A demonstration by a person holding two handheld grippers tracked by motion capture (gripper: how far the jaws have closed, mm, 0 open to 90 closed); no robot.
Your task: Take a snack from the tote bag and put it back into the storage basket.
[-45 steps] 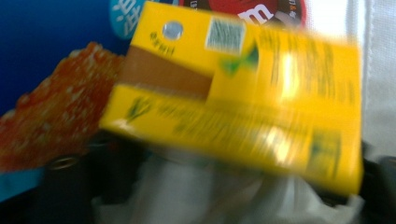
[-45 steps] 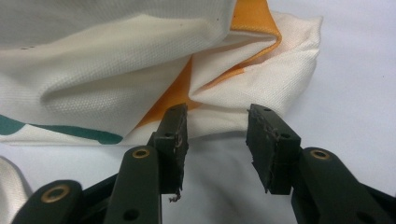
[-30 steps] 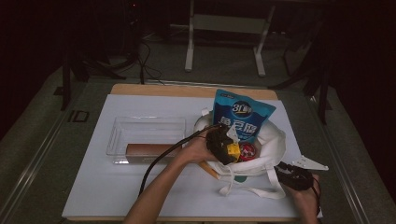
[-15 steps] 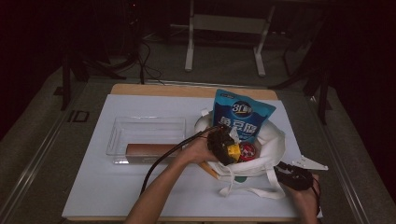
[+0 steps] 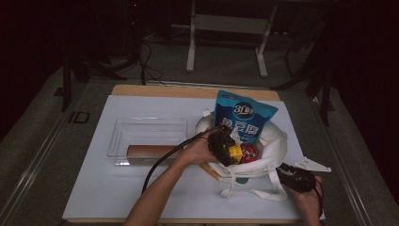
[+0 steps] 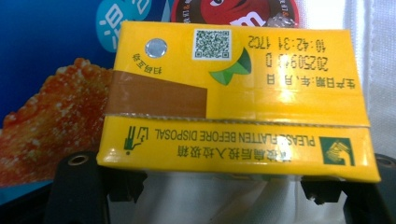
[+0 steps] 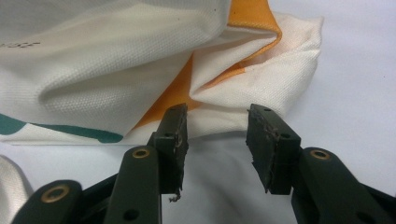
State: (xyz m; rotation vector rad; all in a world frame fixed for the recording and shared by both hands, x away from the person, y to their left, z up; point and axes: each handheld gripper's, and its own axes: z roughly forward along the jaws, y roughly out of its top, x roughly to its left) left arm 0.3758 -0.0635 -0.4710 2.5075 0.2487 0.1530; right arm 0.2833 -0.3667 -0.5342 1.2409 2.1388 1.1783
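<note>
A white cloth bag [image 5: 278, 141] lies open on the mat. In it stand a blue snack pouch [image 5: 244, 117], a red round pack [image 5: 250, 152] and a yellow drink carton [image 5: 235, 154]. My left gripper [image 5: 229, 151] reaches into the bag. Its jaws have just been closing, with the yellow carton [image 6: 233, 93] between them and spanning the gap of the left gripper [image 6: 222, 186]. The carton's top hides the pads. My right gripper [image 5: 288, 173] rests at the bag's near right corner. The right gripper [image 7: 217, 135] is open with nothing in it, and the bag's folded cloth [image 7: 116, 70] lies just beyond its tips.
A clear plastic tray [image 5: 117, 141] sits left of the bag with a long brown box [image 5: 150, 150] in it. The bag's straps [image 5: 254, 193] trail toward the front edge. A white mat [image 5: 117, 197] covers the wooden table [image 5: 141, 89]. Dark stands rise behind.
Both hands and the bag's contents stay where they were; no visible shift in the high view.
</note>
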